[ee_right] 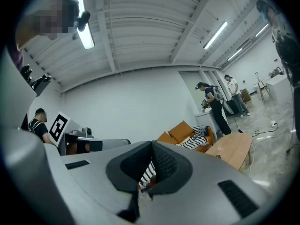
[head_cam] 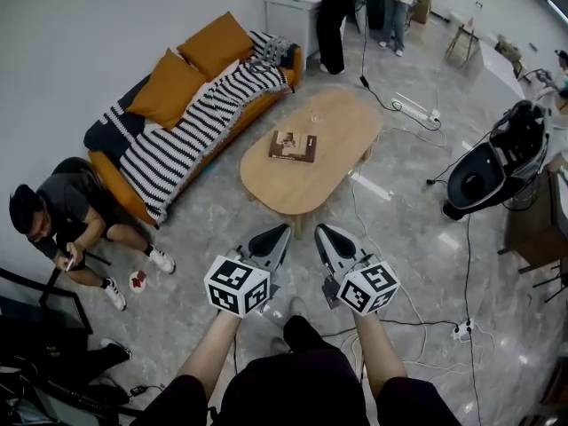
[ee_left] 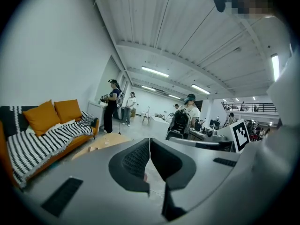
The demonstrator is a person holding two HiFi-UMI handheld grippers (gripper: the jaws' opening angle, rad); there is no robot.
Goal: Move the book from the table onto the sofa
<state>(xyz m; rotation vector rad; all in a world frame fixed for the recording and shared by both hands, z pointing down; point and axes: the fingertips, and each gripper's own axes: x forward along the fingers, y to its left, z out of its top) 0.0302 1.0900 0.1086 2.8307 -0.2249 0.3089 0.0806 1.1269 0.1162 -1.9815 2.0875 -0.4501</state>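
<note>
Person is standing short of the table [head_cam: 337,140], left gripper [head_cam: 266,245] and right gripper [head_cam: 330,245] both closed, empty. Book [head_cam: 293,145] is lying flat mid-table; probably stiff, light; pinch an edge.

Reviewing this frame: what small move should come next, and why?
Probably carry both grippers forward to the table before anything else. The book lies flat on the tabletop, well ahead of the left gripper and the right gripper. Both are shut with nothing between the jaws, and both are short of the table's near edge.
</note>
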